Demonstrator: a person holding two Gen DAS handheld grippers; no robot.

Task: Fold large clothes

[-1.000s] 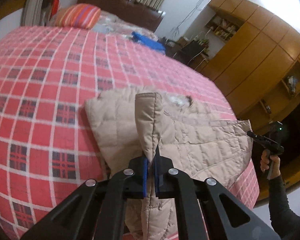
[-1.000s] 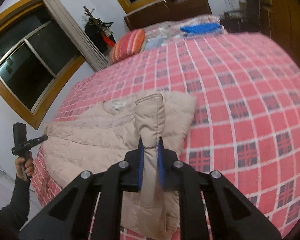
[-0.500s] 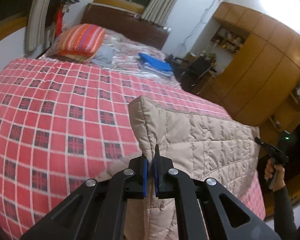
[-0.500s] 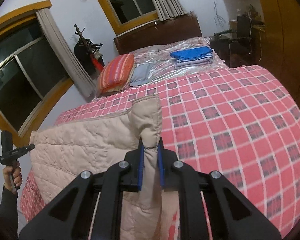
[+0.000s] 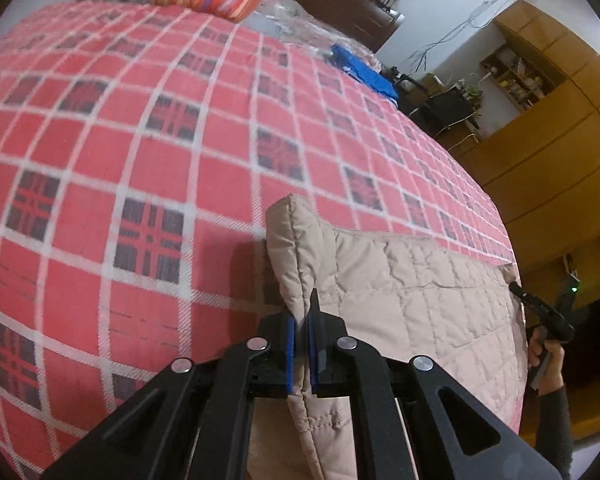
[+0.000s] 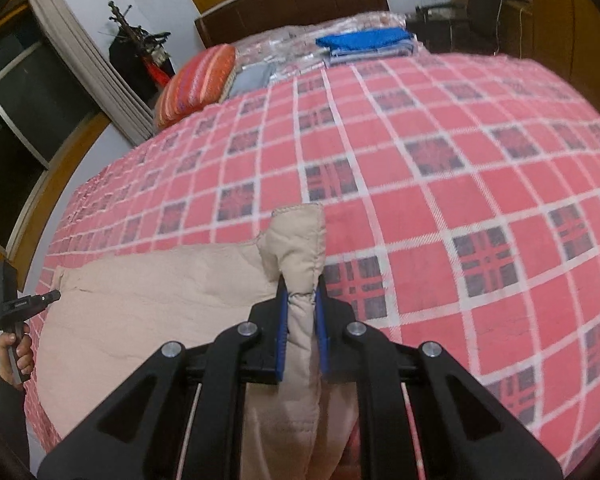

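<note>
Left wrist view showed the left gripper (image 5: pixel 303 334) and right gripper (image 6: pixel 301 308) each clamped on the beige quilted jacket (image 5: pixel 412 296), low over the bed (image 5: pixel 140 152).

The jacket (image 5: pixel 412 304) lies on the bed (image 5: pixel 140 152) along its near edge, stretched between the two grippers; the left gripper (image 5: pixel 302 344) pinches the jacket's left corner, the right gripper (image 6: pixel 302 328) its right corner; each pinched corner stands up above the cloth beside it; beyond the jacket the bed lies bare as far as the headboard (image 6: pixel 292 4); a pillow (image 6: pixel 196 84) rests at the bed's far left corner, just before the headboard; a stack of folded cloth (image 6: pixel 366 42) sits near the far right corner; a window (image 6: pixel 20 120) stands beyond the left edge, cupboards (image 5: pixel 560 148) beyond the right edge.
</note>
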